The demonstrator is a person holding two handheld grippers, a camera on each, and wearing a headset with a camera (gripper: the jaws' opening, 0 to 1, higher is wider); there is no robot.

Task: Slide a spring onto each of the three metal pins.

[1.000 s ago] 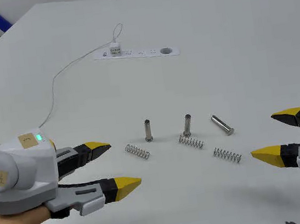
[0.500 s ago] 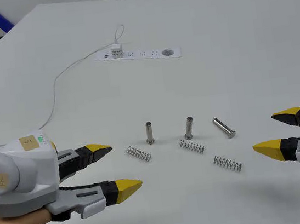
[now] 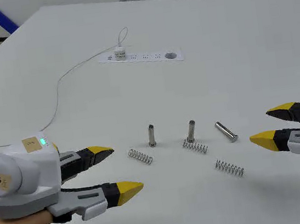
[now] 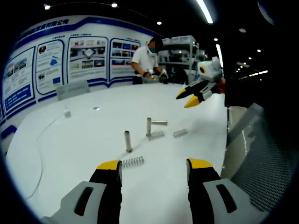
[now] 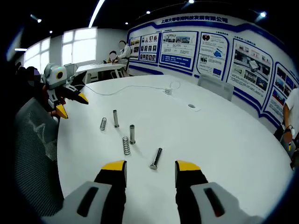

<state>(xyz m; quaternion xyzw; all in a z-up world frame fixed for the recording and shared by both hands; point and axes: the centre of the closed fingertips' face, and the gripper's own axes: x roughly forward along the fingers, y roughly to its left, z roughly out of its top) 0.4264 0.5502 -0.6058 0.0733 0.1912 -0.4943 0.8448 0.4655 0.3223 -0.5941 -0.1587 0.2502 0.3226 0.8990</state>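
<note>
Our left gripper (image 3: 116,169) has its fingers (image 3: 128,188) spread wide and holds nothing. Our right gripper (image 3: 269,124) is likewise well open and empty. No spring is on a pin yet.

Straight ahead of the left fingers, on the bench (image 3: 241,50), the first spring (image 3: 140,156) lies just short of the first pin (image 3: 151,135), which stands upright. Between the two sets of fingers, the second spring (image 3: 195,146) lies at the foot of the upright second pin (image 3: 191,131). Just beyond the right fingertips the third pin (image 3: 225,131) lies on its side, with the third spring (image 3: 229,168) near it but apart.

We judge the springs light, thin and easily squashed. They will roll, so we should pinch one gently near an end, leaving the other end free. The pins look stiff, smooth and easy to topple, so one needs steadying low on its shank.
</note>
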